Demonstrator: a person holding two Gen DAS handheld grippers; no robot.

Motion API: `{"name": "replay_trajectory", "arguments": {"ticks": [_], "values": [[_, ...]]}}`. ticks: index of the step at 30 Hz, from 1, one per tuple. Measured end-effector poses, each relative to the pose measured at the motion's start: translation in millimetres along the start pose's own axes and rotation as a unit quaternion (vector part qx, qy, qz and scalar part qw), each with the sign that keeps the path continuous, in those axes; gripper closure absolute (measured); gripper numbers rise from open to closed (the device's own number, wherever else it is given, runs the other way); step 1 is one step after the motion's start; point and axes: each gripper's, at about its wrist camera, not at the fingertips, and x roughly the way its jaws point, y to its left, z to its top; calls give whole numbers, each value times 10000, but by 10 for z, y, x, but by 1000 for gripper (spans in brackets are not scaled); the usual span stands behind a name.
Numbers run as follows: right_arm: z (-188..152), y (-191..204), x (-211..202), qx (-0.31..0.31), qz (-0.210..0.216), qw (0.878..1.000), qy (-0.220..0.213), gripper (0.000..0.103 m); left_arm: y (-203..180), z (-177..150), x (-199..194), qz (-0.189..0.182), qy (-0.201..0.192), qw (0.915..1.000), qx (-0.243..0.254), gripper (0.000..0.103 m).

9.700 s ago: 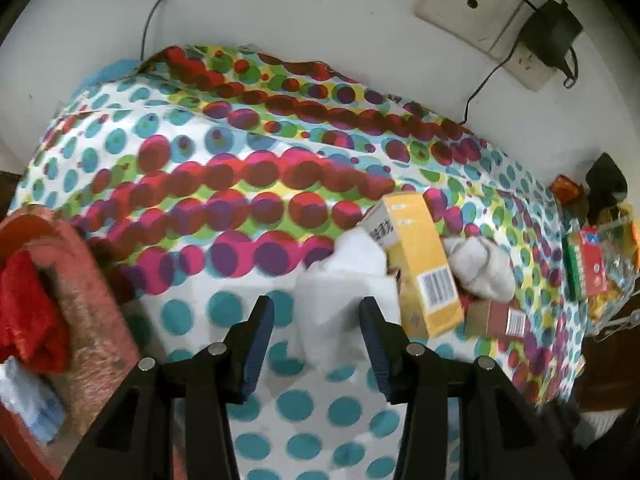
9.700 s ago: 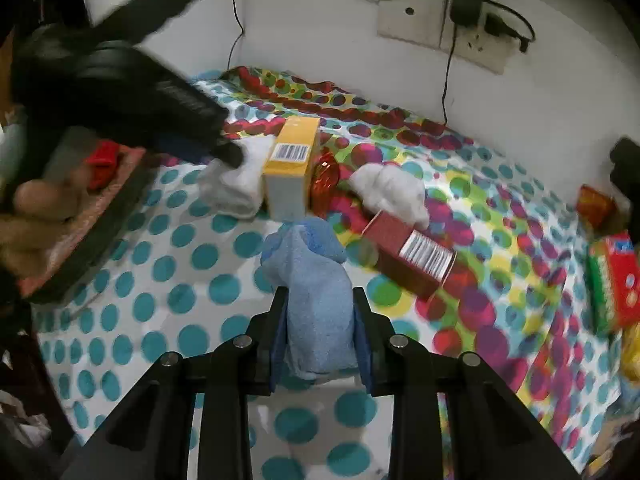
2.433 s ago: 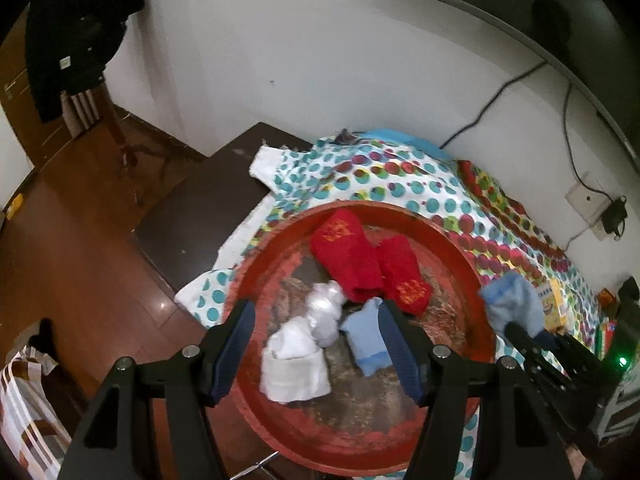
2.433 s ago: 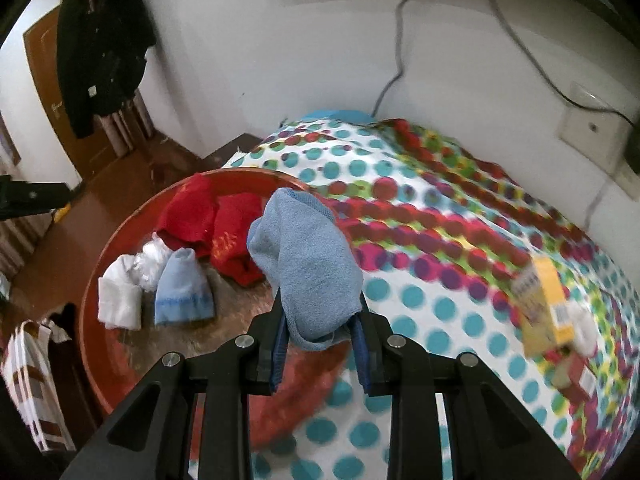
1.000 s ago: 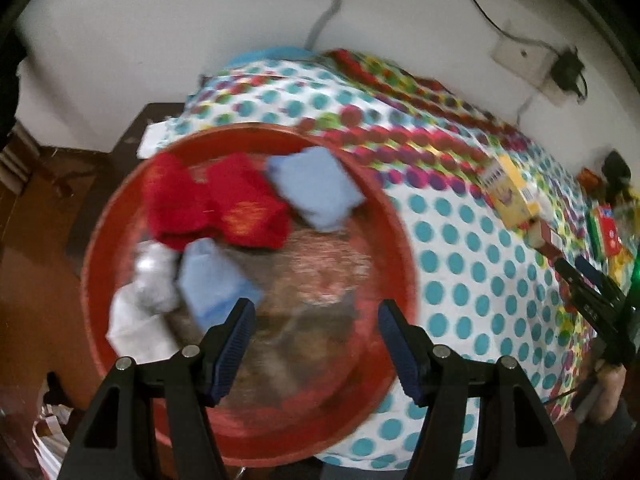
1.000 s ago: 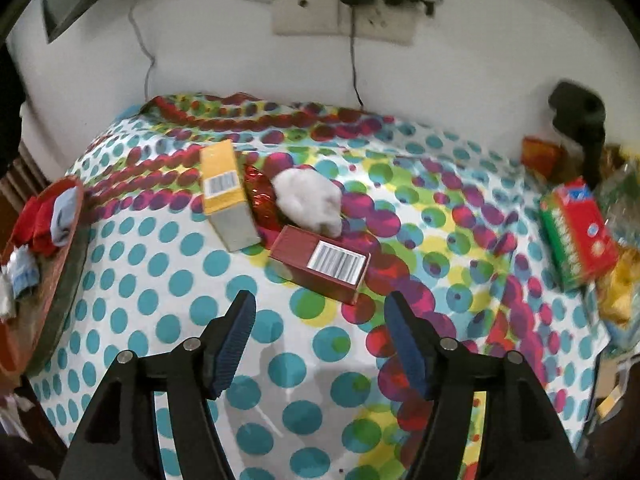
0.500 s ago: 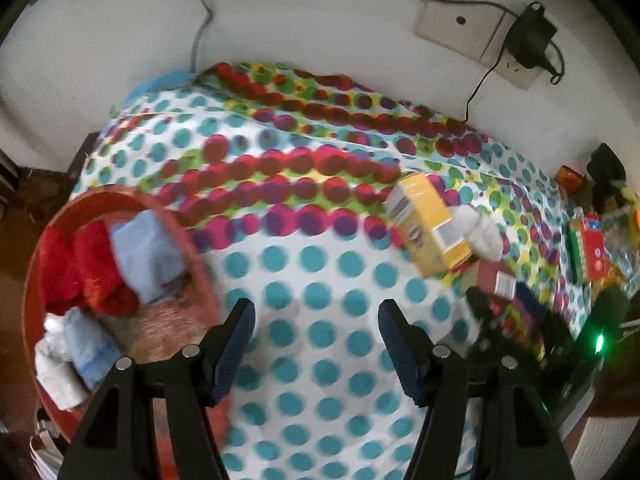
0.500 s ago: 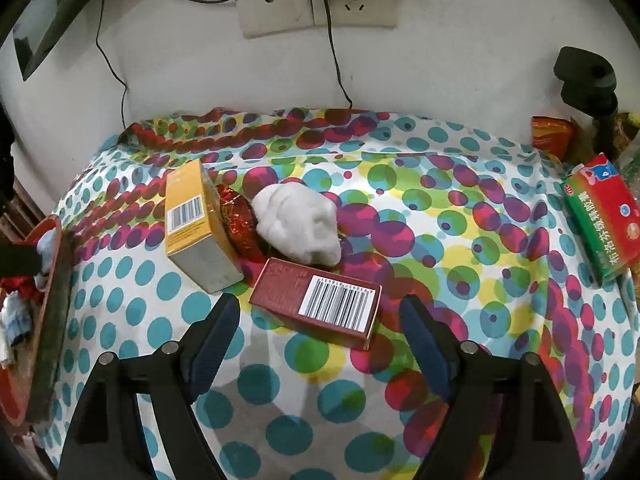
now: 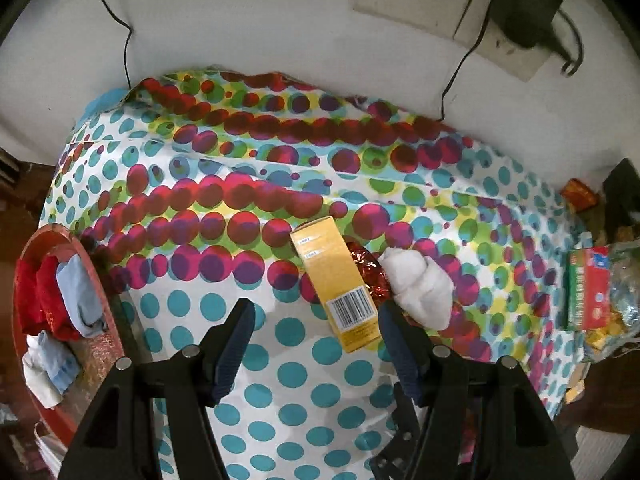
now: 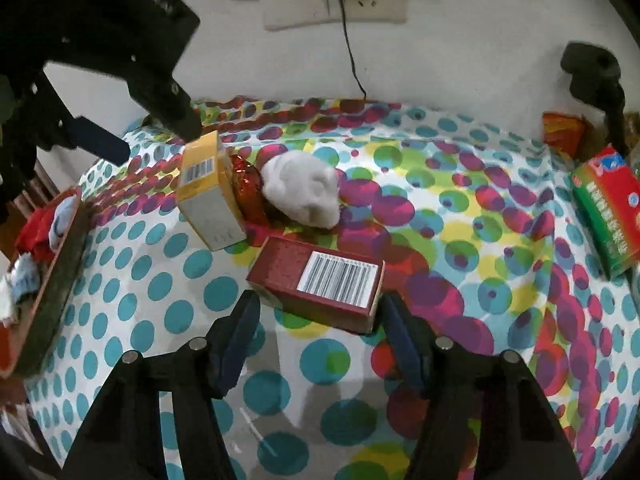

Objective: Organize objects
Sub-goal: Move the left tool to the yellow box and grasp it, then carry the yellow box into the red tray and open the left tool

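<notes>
On the dotted tablecloth a yellow box [image 9: 338, 284] lies beside a red foil packet [image 9: 368, 270] and a white rolled sock [image 9: 420, 288]. My left gripper [image 9: 316, 324] is open, its fingers either side of the yellow box's near end, a little above it. My right gripper [image 10: 320, 316] is open just before a dark red box [image 10: 320, 276] with a barcode. The yellow box [image 10: 208, 192], foil packet [image 10: 248, 188] and white sock [image 10: 304, 188] lie beyond it. The left gripper [image 10: 100, 60] shows at top left.
A red round tray [image 9: 100, 344] at the table's left edge holds red, blue and white socks [image 9: 76, 300]. A green and red box [image 10: 608, 204] and snack packets lie at the right edge. A wall socket [image 10: 336, 4] with cables is behind the table.
Both grippers have come closer to the objects and lower over the table. The left has swung right from the tray to the yellow box; the right has neared the dark red box.
</notes>
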Motion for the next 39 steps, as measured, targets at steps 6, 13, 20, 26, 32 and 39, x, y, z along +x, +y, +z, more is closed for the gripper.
{"name": "replay_trajectory", "arguments": {"ticks": [6,13,20,26,32,39], "values": [[12,22,-3,-37,-19,10000,14,41,-34,13,282,1,207,9995,-245,37],[14,23,-14,-24,-5,10000,7,41,47,-39,435,-390,241,9979,-453,70],[13,24,-9,-27,-11,10000,7,41,162,-139,278,-312,151,9989,-312,73],[15,37,-7,-48,-35,10000,12,41,312,-290,108,-264,59,9995,-146,73],[26,27,-11,-4,-8,10000,1,41,375,-438,-92,-49,-170,9998,101,73],[35,24,-31,-24,-39,10000,8,41,420,-575,-243,43,-325,9990,304,73]]}}
